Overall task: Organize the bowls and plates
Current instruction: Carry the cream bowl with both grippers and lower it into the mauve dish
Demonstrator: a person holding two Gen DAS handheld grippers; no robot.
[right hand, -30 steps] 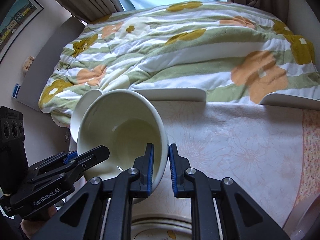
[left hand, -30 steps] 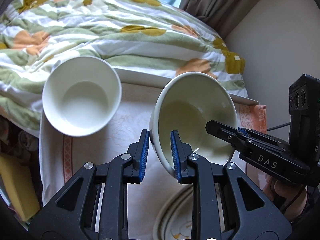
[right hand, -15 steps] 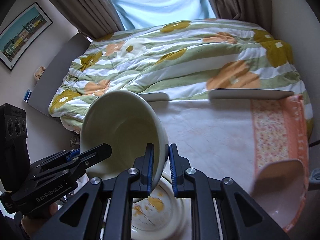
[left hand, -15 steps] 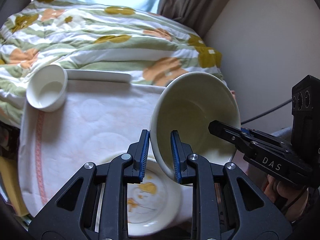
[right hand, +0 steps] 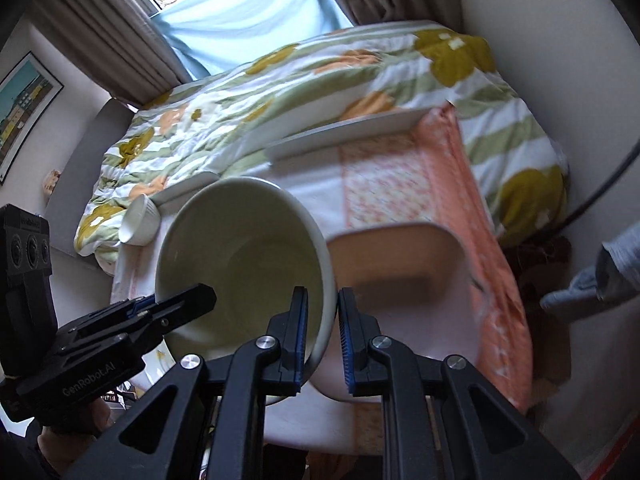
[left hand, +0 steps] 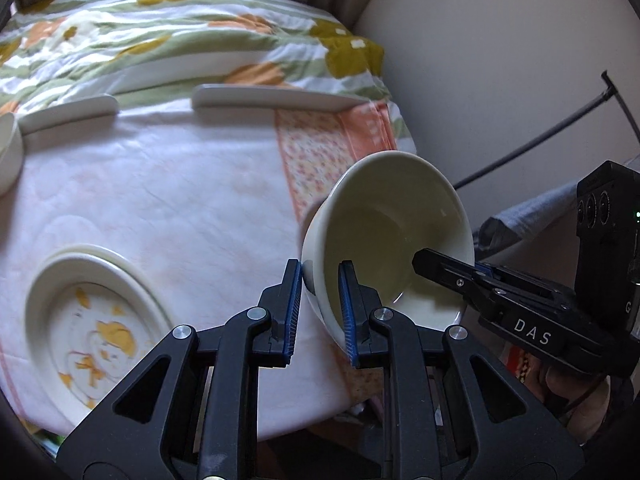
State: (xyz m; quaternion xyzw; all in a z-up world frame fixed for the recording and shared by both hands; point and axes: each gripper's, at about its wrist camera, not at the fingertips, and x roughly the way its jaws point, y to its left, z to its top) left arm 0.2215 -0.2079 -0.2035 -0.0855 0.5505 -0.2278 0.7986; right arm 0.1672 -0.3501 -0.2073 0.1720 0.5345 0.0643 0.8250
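Glazed ceramic, slick and breakable, the cream bowl (left hand: 384,236) hangs tilted, each hand-held gripper (left hand: 320,312) (right hand: 322,340) pinching opposite rim walls.

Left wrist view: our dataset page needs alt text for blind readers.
The left gripper and the right gripper both clamp the rim of a tilted cream bowl above a cloth-covered table; a yellow-patterned plate lies lower left.

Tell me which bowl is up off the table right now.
The large cream bowl, gripped at its rim by both grippers; the small white bowl sits on the table's far corner.
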